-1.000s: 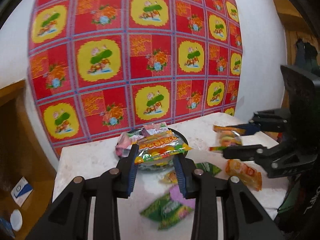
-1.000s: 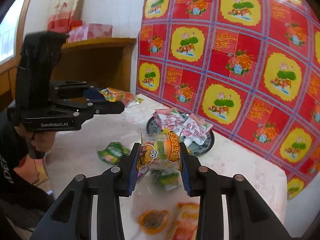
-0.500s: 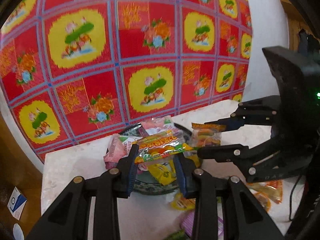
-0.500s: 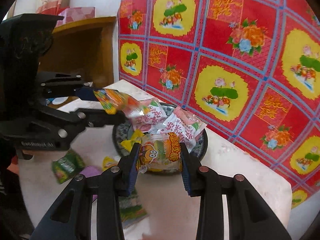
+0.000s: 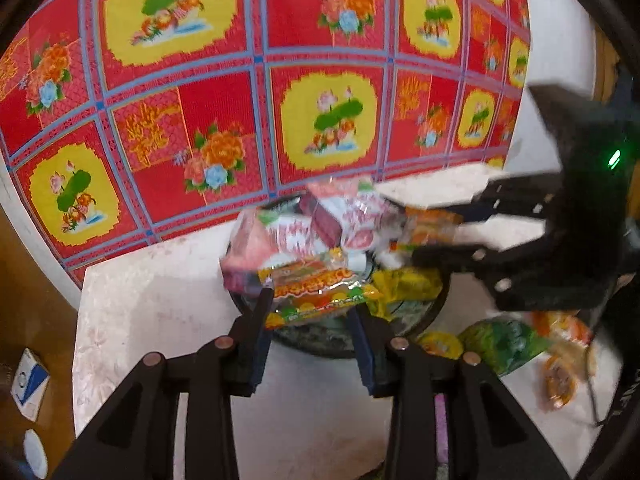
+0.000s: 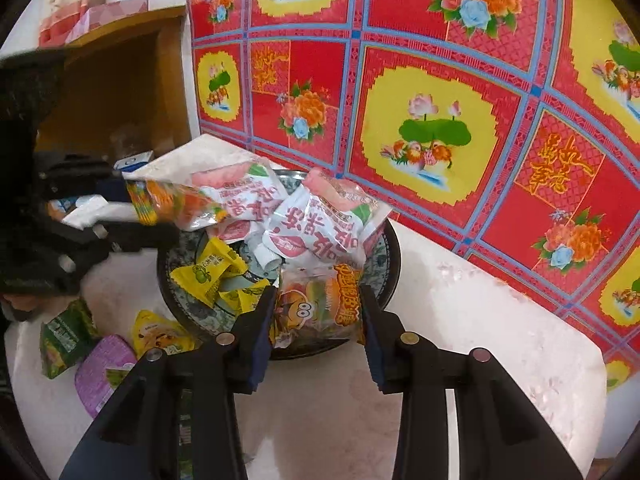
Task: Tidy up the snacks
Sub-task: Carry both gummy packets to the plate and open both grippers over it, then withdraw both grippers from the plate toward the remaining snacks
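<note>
Orange gummy packet [image 5: 320, 294] sits between the left gripper [image 5: 310, 330] jaws, which are opening, just above the dark plate [image 5: 320, 340]; the right gripper [image 6: 318, 334] jaws are opening too, with the burger gummy bag [image 6: 320, 306] between them over the same plate
</note>
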`<state>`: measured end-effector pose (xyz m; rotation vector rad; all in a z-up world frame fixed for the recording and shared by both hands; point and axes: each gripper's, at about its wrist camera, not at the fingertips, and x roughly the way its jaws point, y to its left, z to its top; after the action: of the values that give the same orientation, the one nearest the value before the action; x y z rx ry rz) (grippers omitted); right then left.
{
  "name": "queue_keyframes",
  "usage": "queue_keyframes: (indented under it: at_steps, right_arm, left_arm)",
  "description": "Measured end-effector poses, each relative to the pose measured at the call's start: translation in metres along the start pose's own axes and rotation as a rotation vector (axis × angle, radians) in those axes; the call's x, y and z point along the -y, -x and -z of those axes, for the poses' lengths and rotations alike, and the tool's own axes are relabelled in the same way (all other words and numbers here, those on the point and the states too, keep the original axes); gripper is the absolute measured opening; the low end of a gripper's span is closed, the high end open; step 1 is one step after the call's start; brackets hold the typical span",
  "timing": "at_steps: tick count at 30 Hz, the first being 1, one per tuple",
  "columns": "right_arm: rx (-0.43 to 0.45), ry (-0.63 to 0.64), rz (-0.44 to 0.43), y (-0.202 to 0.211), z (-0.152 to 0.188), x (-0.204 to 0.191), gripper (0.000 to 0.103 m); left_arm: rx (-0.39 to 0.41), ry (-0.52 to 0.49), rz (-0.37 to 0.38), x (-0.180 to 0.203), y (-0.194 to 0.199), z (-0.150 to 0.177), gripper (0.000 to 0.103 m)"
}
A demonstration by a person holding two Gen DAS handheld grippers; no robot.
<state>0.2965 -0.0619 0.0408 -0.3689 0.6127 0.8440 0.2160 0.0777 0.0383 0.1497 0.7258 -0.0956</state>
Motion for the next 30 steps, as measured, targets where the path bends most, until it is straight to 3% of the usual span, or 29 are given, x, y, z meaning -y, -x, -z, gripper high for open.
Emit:
queue_keyframes:
  at_steps: [5,10,21,30]
  right_arm:
    - [-0.009,-0.005,-0.005,-0.001,0.001,0.001,0.057]
    - [0.001,-0.024,0.011,0.0,0.0,0.005,0.062]
    - [0.059,-0.03,0.03,0.014,-0.003,0.006,0.063]
    - [0.043,-0.054,-0.026,0.018,-0.007,0.007,0.063]
  left_arm:
    - [-0.035,-0.037,-0.035,0.009,-0.013,0.007,0.047]
    - [0.018,-0.011,-0.057,0.003,-0.001,0.004,0.057]
    - [0.1,0.038,-0.048,-0.007,0.02,-0.006,0.058]
    - [0.09,0.033,-0.016,-0.003,0.021,-0.007,0.058]
